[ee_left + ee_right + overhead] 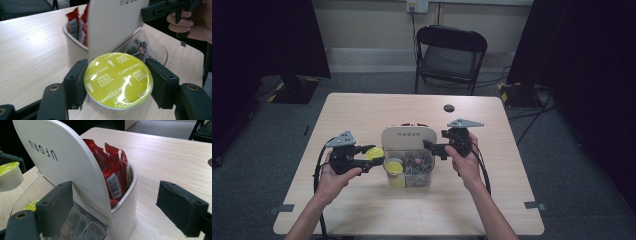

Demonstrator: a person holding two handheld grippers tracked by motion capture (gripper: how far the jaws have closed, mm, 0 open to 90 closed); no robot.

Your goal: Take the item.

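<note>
The left claw [117, 85] clamps the yellow capsule [118, 81] by its rim, so it may slip out, while the right claw [122, 207] stands wide open around the white organiser [82, 170], holding nothing.

A black folding metal chair [451, 55] is standing beyond the light wooden table [362, 110]; a small round black disc [448, 108] is lying near the table's far edge.
</note>
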